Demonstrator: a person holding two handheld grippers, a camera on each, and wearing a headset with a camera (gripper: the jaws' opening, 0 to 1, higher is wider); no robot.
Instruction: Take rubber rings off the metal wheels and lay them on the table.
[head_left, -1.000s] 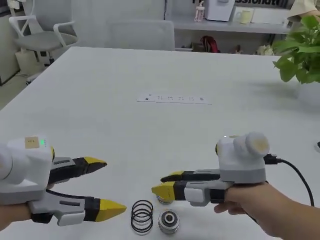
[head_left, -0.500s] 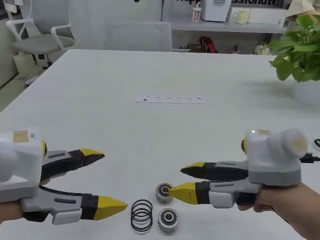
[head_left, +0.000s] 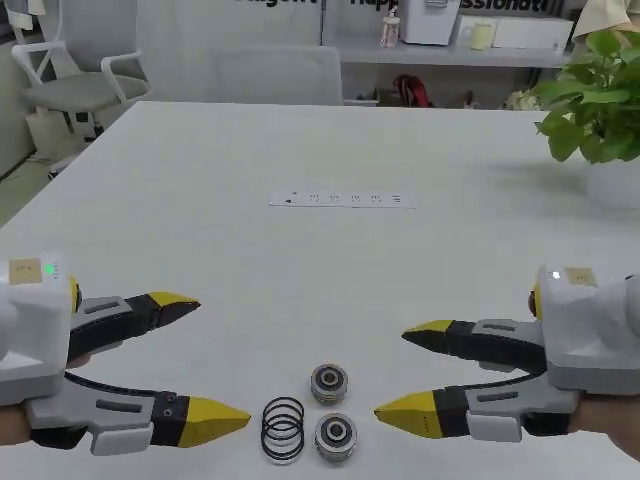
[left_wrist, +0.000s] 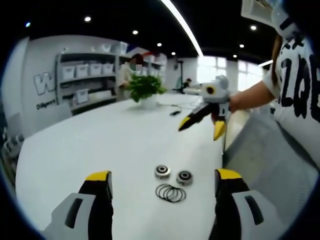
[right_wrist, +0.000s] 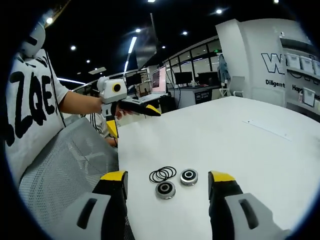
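A white table (head_left: 300, 260) stands in an open-plan office. In the head view a swivel chair (head_left: 75, 70) sits beyond it at 10 o'clock and a potted plant (head_left: 595, 95) at 2 o'clock. A printed strip (head_left: 342, 198) lies flat near the table's middle.

Close to the near edge, at 6 o'clock, the far wheel (head_left: 329, 381) and the near wheel (head_left: 336, 433) lie flat, close together but not touching. A loose pile of black rubber rings (head_left: 283, 430) rests on the table just beside the near wheel, at its 9 o'clock. Whether any ring sits on either wheel cannot be told.

The left gripper (head_left: 220, 358) hovers at 9 o'clock of the parts, its yellow-tipped jaws spread wide and holding nothing. The right gripper (head_left: 392, 373) hangs at 3 o'clock, its jaws likewise wide apart and empty, tips pointing toward the wheels.

Each gripper view shows the wheels and rings between its own parted jaws. Beyond them the other gripper is raised over the table, held by a person in a white lettered T-shirt (right_wrist: 30, 100).
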